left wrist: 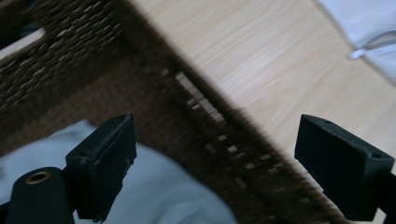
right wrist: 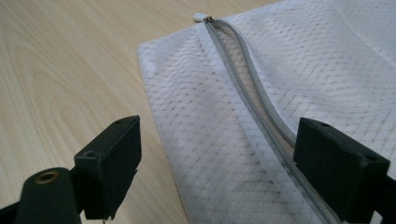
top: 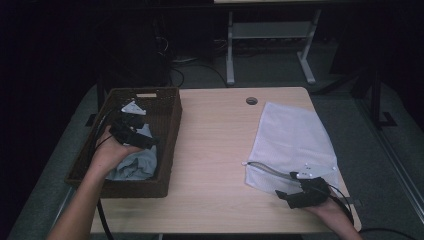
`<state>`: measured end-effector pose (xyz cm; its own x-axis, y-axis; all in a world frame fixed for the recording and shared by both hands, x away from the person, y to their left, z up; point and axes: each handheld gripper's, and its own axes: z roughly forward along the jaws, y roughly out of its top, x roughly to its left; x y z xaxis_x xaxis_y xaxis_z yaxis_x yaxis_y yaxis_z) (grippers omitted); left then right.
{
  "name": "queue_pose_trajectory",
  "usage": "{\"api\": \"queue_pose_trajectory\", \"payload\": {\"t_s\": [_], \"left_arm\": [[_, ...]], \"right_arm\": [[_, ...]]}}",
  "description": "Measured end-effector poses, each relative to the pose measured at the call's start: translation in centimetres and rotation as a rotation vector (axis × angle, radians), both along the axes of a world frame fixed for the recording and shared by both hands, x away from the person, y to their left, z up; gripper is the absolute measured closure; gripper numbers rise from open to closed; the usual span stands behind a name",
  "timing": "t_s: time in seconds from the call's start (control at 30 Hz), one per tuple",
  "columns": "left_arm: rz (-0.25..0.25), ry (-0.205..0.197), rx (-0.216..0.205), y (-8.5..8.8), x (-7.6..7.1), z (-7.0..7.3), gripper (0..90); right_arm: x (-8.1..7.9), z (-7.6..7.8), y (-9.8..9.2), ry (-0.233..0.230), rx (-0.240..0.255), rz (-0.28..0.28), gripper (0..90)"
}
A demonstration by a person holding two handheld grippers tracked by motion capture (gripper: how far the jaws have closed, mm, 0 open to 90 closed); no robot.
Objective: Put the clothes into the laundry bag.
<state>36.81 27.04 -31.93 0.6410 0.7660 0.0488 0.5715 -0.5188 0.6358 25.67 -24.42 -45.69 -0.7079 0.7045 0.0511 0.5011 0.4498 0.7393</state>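
High view puts the left gripper (top: 131, 131) inside the basket (top: 170, 150) at the counter's (top: 215, 150) left side, hovering over a pale blue cloth (top: 132, 167) crumpled in the basket's near half; the far half looks bare. Its jaws stand wide and hold nothing, and in the left gripper view the cloth (left wrist: 154, 196) lies just below and between them, toward the left jaw, with the wicker wall (left wrist: 210, 140) running diagonally beyond. This hand is much the nearer to the cloth. Well apart at the right, the right gripper (top: 295, 192) rests at the near edge of a white mesh bag (top: 290, 135) lying flat on the counter. Its jaws are also wide and empty, and in the right gripper view the zipper (right wrist: 252, 93) runs lengthwise away from the right jaw, parted along its far stretch.
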Motion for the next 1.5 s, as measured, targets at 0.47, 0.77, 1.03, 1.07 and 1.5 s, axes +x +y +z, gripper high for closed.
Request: {"api": "queue_pose_trajectory", "payload": {"t_s": [0.47,0.77,1.03,1.07,1.5], "left_arm": [[0.159,0.051,0.089,5.6,2.7,-3.4,10.8],[0.243,0.110,0.139,7.0,4.4,-6.6,10.5],[0.303,0.173,0.135,7.9,5.1,-9.1,10.1],[0.309,0.190,0.127,8.0,5.1,-9.3,10.1],[0.348,0.297,0.049,8.8,5.7,-11.4,9.7]], "right_arm": [[0.0,-0.1,0.0,0.005,0.000,-0.004,14.4],[0.0,-0.1,0.0,0.007,-0.001,-0.003,14.6],[0.0,-0.1,0.1,0.005,-0.009,0.007,14.7],[0.0,-0.1,0.1,0.006,-0.009,0.008,14.7],[-0.1,-0.1,0.3,0.009,-0.019,0.019,14.9]]}}
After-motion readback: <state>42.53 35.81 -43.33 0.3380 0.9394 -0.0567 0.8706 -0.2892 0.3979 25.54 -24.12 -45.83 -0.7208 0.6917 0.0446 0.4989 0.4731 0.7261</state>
